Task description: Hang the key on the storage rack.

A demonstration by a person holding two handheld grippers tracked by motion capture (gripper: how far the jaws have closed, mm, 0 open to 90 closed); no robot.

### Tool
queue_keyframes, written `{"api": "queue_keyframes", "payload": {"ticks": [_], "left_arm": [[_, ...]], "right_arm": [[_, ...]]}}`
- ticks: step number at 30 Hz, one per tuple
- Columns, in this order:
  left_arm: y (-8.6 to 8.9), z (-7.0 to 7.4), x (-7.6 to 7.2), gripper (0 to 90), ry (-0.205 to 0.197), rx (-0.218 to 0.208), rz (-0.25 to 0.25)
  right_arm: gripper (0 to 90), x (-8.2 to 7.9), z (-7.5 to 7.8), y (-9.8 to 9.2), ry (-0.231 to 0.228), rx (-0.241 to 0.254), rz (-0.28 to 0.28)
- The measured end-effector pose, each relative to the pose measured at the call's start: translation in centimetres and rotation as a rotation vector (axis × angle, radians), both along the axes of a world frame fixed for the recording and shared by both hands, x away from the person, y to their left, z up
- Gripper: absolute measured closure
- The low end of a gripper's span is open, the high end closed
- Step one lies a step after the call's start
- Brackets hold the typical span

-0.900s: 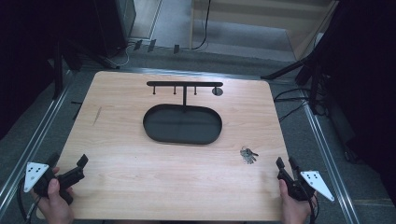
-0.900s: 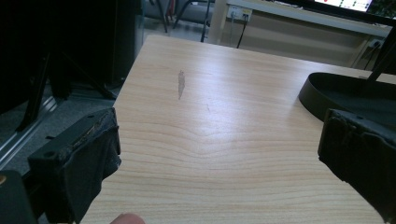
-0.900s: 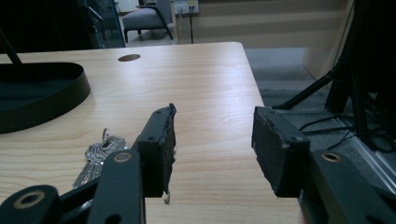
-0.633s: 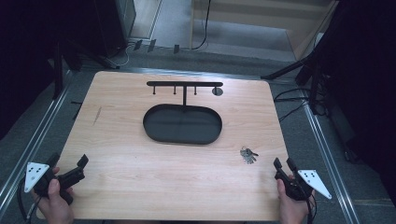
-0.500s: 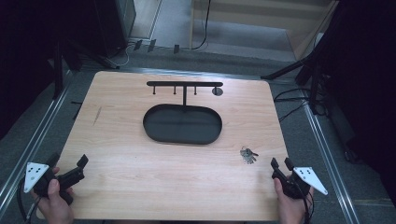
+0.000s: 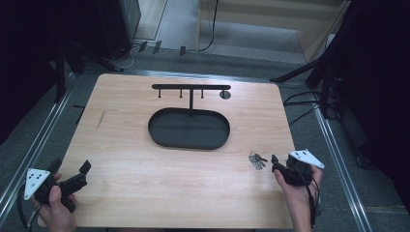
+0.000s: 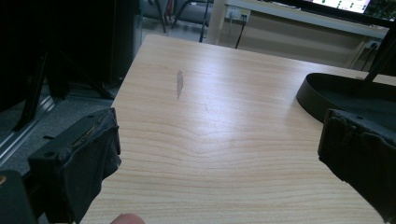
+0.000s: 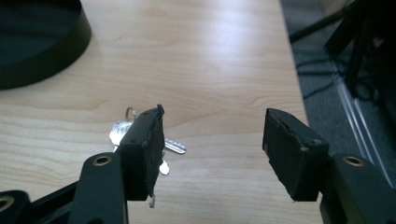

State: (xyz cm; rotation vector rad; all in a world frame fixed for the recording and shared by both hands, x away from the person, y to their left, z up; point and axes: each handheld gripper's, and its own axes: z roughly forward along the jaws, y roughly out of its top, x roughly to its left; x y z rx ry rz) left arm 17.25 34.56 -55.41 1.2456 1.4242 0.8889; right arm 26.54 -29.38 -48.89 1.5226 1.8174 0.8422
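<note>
Near the table's right edge, the right gripper (image 6: 276, 163) has slid in toward the small bunch of silver metal keys (image 6: 256, 161), jaws apart, nothing held; pickup looks next. Left gripper (image 6: 80, 176) waits, jaws wide.

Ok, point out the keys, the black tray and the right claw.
keys (image 6: 257, 161), high view, middle of the bunch.
black tray (image 6: 188, 143), high view, near rim.
right claw (image 8: 212, 151), right gripper view, midway between its tips.
</note>
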Motion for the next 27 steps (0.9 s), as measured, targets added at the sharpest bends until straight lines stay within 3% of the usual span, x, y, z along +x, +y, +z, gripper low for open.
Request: {"api": "queue_keyframes", "payload": {"ticks": [1, 3, 8, 9, 11, 12, 13, 16, 20, 24, 27], "left_arm": [[0.0, 0.0, 0.0, 0.0, 0.000, 0.001, 0.000], [0.0, 0.0, 0.0, 0.0, 0.000, 0.000, -0.001], [0.0, 0.0, 0.0, 0.0, 0.000, 0.001, 0.000], [0.0, 0.0, 0.0, 0.0, 0.000, 0.000, -0.001], [0.0, 0.0, 0.0, 0.0, 0.001, -0.002, -0.001], [0.0, 0.0, 0.0, 0.0, 0.001, -0.002, -0.001], [0.0, 0.0, 0.0, 0.0, 0.002, -0.002, -0.001], [0.1, 0.0, 0.0, 0.0, 0.001, -0.004, -0.003], [0.1, 0.0, 0.0, 0.0, 0.000, -0.009, -0.004], [0.2, 0.0, 0.1, 0.0, 0.001, -0.009, -0.005], [0.2, 0.0, 0.1, 0.0, 0.001, -0.009, -0.006]], "right_arm": [[37.8, 1.2, 0.4, 0.6, 0.078, -0.005, 0.027], [36.6, 2.3, 0.7, 1.2, 0.152, -0.037, 0.051], [33.6, 4.4, 1.2, 2.2, 0.270, -0.057, 0.090], [32.0, 5.3, 1.3, 2.7, 0.333, -0.065, 0.098], [30.3, 6.1, 1.4, 3.3, 0.391, -0.073, 0.109], [30.3, 6.1, 1.4, 3.3, 0.391, -0.073, 0.109], [30.0, 7.0, 1.3, 3.9, 0.450, -0.089, 0.118], [29.7, 8.1, 1.0, 4.4, 0.547, -0.082, 0.131], [29.0, 9.2, 0.4, 4.7, 0.619, -0.109, 0.147], [26.9, 9.8, 0.0, 4.6, 0.651, -0.093, 0.158], [25.0, 9.9, -0.6, 4.9, 0.674, -0.116, 0.174]]}}
